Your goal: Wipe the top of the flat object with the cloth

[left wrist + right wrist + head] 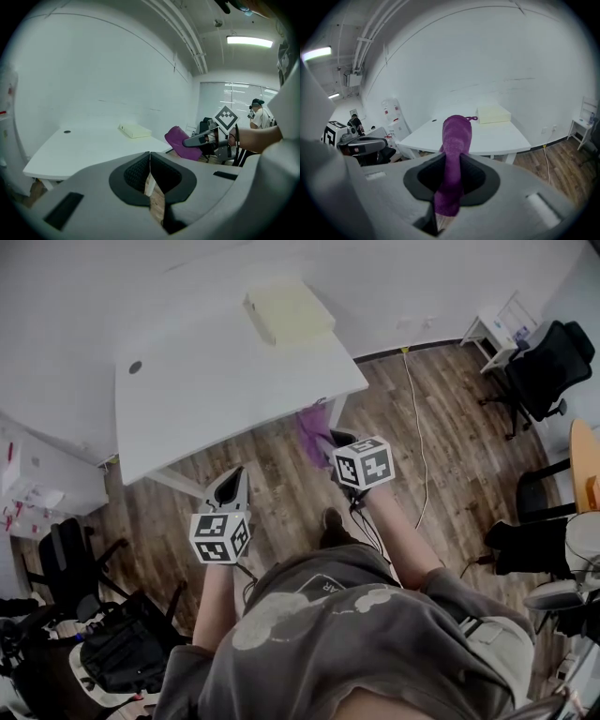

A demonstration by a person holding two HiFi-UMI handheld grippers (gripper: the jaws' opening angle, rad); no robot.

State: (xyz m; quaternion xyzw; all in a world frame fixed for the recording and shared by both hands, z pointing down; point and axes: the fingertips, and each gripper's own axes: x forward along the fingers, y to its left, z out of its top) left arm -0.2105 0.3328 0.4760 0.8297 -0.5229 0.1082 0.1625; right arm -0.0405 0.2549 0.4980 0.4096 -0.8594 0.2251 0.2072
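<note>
The right gripper (452, 164) is pinching the purple cloth (457, 133), ready for wiping; the left gripper (150, 161) is hanging pressed together, empty. The flat object (289, 312), perhaps a foam pad, is lying at twelve o'clock on the table (216, 390).

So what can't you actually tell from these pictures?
The flat object: far off and small in every view; what it is, or whether its top is dirty, cannot be told.
The cloth: in the head view the right gripper hides most of it; the rest is blurred.
A dark round spot on the table: too small to tell hole from mark.
</note>
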